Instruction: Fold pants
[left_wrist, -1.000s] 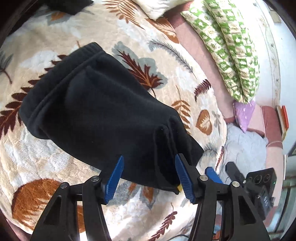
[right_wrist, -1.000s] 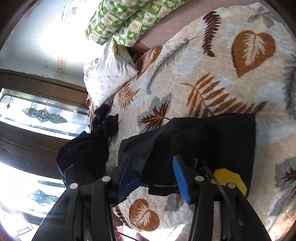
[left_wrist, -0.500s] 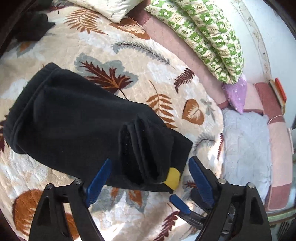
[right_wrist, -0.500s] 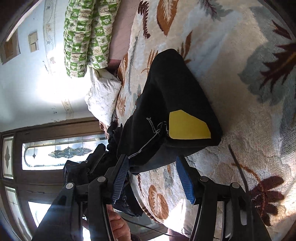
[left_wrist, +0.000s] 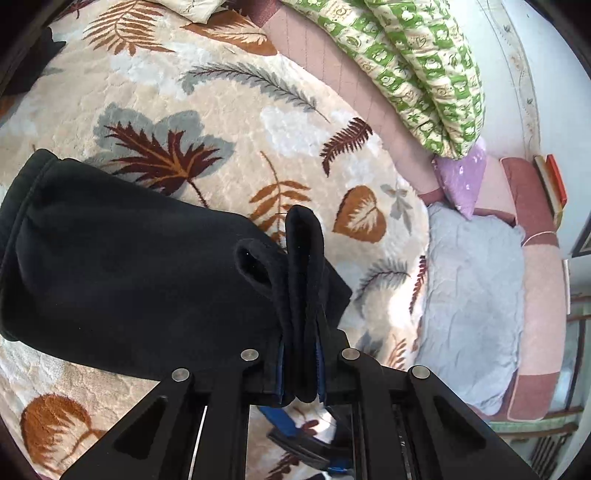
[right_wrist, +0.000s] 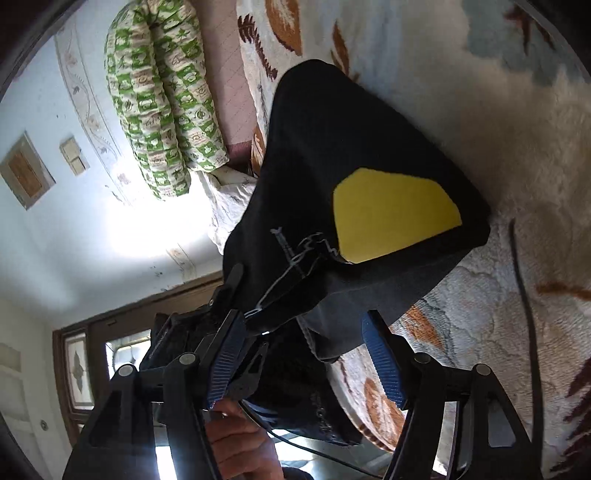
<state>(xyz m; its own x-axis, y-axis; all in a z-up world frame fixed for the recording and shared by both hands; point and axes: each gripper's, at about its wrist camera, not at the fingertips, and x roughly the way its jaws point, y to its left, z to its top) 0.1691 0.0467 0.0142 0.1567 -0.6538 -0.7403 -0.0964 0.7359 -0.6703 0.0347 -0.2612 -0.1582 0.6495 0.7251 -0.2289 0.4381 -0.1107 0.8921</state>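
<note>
Black pants lie folded on a leaf-patterned bedspread. My left gripper is shut on a bunched, doubled-over edge of the cloth, which stands up in a ridge between the blue pads. In the right wrist view the pants show a yellow patch and a pale drawstring. My right gripper is low beside the bed with its jaws opening. The pants' near corner hangs between its fingers, and the pads do not press on it.
A green-and-cream rolled quilt lies along the far side, with a lilac pillow and a grey-blue cushion to the right. A white pillow sits behind the pants. A hand shows below the right gripper.
The left jaws have gone from wide apart around the pants' edge to shut on it, lifting it into a ridge. The right gripper rolled, sank closer to the yellow-patched corner and spread its jaws wider.
</note>
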